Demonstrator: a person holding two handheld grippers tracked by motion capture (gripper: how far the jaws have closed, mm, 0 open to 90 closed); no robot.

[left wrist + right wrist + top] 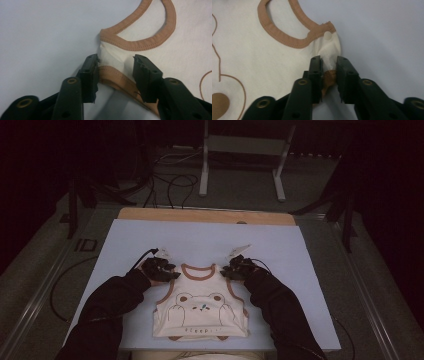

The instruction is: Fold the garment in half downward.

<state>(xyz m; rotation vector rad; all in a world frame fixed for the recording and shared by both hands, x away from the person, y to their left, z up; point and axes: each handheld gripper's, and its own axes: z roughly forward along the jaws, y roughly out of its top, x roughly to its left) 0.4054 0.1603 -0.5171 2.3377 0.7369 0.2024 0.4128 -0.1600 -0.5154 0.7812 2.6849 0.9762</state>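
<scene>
The cream vest lay flat near the front edge of the white board. The left gripper straddled its shoulder strap, pads touching; the right gripper pinched the other strap.

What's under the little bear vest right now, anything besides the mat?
Around the vest there is just the pale blue mat, and the vest lies flat on it. Whatever is beneath the fabric itself is covered. Each gripper, left and right, pinches a shoulder strap.
</scene>
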